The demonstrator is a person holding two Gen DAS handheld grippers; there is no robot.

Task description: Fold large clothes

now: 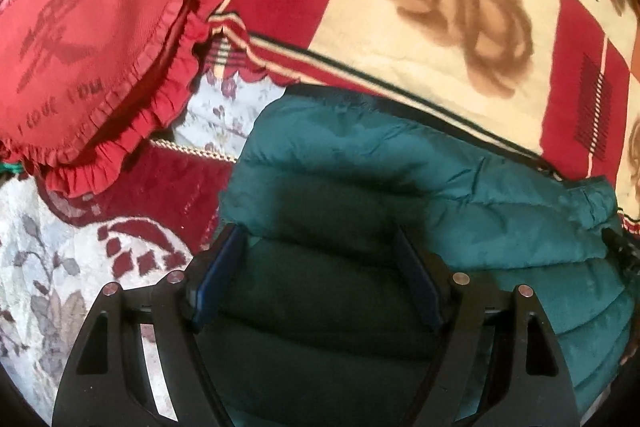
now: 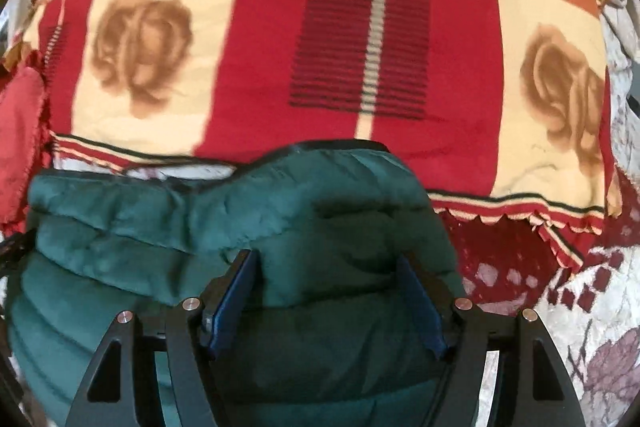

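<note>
Red ruffled heart cushion (image 1: 86,47) lies far left on the bedding, with the rose-patterned blanket (image 1: 432,15) beyond; the teal quilted jacket (image 1: 360,163) sits folded and bunched in front of both. Left gripper (image 1: 316,267) and right gripper (image 2: 328,291) each hang spread wide over the padding, gripping nothing. To fold well, I would pinch the far hem at both corners together and draw it evenly, so the puffy layers stack square.
</note>
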